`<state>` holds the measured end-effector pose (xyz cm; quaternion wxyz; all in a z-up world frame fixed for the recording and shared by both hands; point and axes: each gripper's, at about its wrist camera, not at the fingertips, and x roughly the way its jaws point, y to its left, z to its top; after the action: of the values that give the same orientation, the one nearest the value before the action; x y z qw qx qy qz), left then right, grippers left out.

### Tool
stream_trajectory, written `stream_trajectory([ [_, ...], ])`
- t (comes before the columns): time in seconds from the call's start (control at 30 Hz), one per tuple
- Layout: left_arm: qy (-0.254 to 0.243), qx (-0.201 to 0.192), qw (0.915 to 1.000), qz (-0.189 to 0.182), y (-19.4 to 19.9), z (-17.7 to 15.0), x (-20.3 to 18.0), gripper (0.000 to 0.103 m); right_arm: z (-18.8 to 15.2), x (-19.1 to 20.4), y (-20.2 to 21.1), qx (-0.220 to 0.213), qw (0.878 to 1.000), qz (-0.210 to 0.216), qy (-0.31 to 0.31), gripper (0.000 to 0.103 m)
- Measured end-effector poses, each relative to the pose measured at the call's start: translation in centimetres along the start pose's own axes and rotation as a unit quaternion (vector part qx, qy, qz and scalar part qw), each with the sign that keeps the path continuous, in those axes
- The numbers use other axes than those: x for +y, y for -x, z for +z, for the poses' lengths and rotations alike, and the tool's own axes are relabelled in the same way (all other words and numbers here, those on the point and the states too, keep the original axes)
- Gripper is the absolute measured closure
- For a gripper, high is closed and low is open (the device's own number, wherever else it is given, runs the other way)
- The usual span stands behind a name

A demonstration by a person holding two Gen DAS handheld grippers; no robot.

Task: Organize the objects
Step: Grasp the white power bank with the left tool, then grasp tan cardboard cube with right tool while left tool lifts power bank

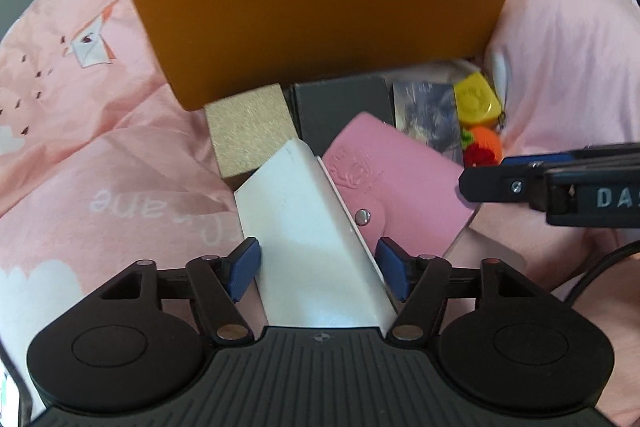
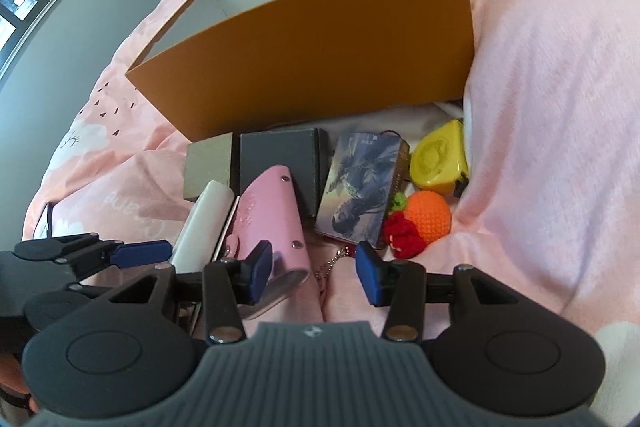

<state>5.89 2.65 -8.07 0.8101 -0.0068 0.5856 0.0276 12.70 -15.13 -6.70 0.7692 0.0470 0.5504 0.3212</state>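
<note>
My left gripper is shut on a white oblong box, held a little above the bed; it also shows in the right wrist view. A pink snap wallet lies just right of it. My right gripper is open and empty, its left finger over the pink wallet. An open orange box stands behind, also seen in the right wrist view, with soft toys inside at its far end.
On the pink bedsheet before the orange box lie a gold box, a dark grey box, a picture card box, a yellow case and crocheted orange and red fruit. A pink pillow rises at right.
</note>
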Motion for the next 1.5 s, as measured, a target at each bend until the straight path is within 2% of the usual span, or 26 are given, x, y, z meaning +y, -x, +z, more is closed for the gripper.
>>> stream_trajectory([
  [0.07, 0.001, 0.001, 1.0000, -0.002, 0.1, -0.1, 0.1, 0.031, -0.1, 0.0, 0.2, -0.004, 1.000, -0.001, 0.004, 0.055],
  [0.17, -0.001, -0.006, 1.0000, -0.007, 1.0, -0.3, 0.5, 0.045, 0.0, 0.3, 1.0, -0.023, 1.000, -0.008, 0.015, 0.055],
  [0.23, -0.003, -0.013, 0.9999, -0.009, 1.7, -0.4, 0.9, 0.050, 0.1, 0.8, 1.5, -0.039, 0.999, -0.010, 0.028, 0.055],
  [0.33, 0.005, -0.025, 0.9996, -0.014, 3.0, -0.7, 1.8, 0.059, 0.3, 1.8, 2.1, -0.049, 0.998, 0.011, 0.046, 0.061],
  [0.4, 0.014, -0.033, 0.9992, -0.015, 3.7, -0.9, 2.6, 0.064, 0.4, 2.6, 1.8, -0.042, 0.997, 0.032, 0.056, 0.067],
  [0.57, 0.047, -0.044, 0.9979, -0.012, 5.0, -1.2, 5.0, 0.069, 0.4, 5.3, -0.7, 0.000, 0.993, 0.067, 0.094, 0.081],
  [0.6, 0.053, -0.044, 0.9975, -0.009, 5.1, -1.2, 5.4, 0.077, 0.3, 6.0, -1.3, 0.009, 0.992, 0.072, 0.102, 0.082],
  [0.63, 0.061, -0.043, 0.9971, -0.009, 5.1, -1.3, 6.0, 0.080, 0.3, 6.6, -1.8, 0.018, 0.991, 0.075, 0.109, 0.083],
  [0.77, 0.096, -0.041, 0.9939, -0.035, 5.1, -1.5, 7.9, 0.068, 0.1, 9.2, -3.9, 0.047, 0.985, 0.085, 0.145, 0.085],
  [0.83, 0.105, -0.039, 0.9927, -0.043, 5.0, -1.6, 8.3, 0.065, 0.1, 10.0, -5.0, 0.063, 0.983, 0.075, 0.156, 0.085],
  [0.9, 0.114, -0.037, 0.9914, -0.052, 4.6, -1.6, 8.6, 0.060, -0.1, 10.4, -5.8, 0.075, 0.981, 0.058, 0.167, 0.090],
  [1.07, 0.135, -0.027, 0.9877, -0.074, 3.2, -1.5, 9.2, 0.052, -0.3, 9.5, -7.3, 0.103, 0.982, 0.057, 0.149, 0.092],
  [1.2, 0.134, -0.018, 0.9880, -0.075, 2.3, -1.1, 8.9, 0.051, -0.6, 9.6, -7.9, 0.108, 0.981, 0.066, 0.149, 0.097],
  [1.27, 0.134, -0.015, 0.9877, -0.079, 2.0, -1.0, 8.8, 0.058, -0.7, 9.5, -7.9, 0.109, 0.980, 0.068, 0.151, 0.098],
  [1.33, 0.138, -0.015, 0.9869, -0.082, 2.0, -0.9, 8.8, 0.058, -0.7, 9.4, -8.0, 0.110, 0.980, 0.068, 0.151, 0.098],
  [1.5, 0.151, -0.036, 0.9831, -0.097, 3.0, -1.1, 9.3, 0.064, -0.3, 9.9, -7.3, 0.097, 0.980, 0.068, 0.161, 0.096],
])
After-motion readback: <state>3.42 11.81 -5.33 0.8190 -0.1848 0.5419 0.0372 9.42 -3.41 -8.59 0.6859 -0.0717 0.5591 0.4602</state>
